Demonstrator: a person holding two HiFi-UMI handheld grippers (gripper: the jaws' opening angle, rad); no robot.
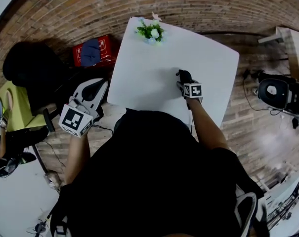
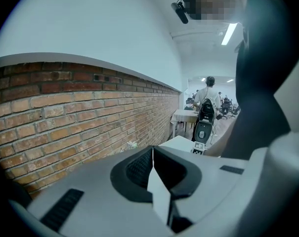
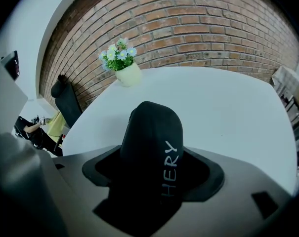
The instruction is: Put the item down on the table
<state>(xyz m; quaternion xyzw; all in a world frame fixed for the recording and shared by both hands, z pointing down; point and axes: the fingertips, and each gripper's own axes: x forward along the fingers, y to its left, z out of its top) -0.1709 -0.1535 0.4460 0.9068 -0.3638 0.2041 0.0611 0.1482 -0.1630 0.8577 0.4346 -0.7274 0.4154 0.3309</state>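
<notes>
This looks like a shared office or studio workspace. A white table (image 1: 208,68) stands on a wood floor (image 1: 268,137) with its far edge against a bare brick wall (image 1: 80,14). A small pot of flowers (image 1: 150,32) sits at that far edge. Left of the table are a red crate (image 1: 106,48) and a black chair (image 1: 30,68). To its right, black equipment (image 1: 275,90) trails cables. Beyond the table, along the wall, the room opens onto desks (image 2: 184,115), a standing person (image 2: 207,90) and ceiling strip lights (image 2: 232,33).
</notes>
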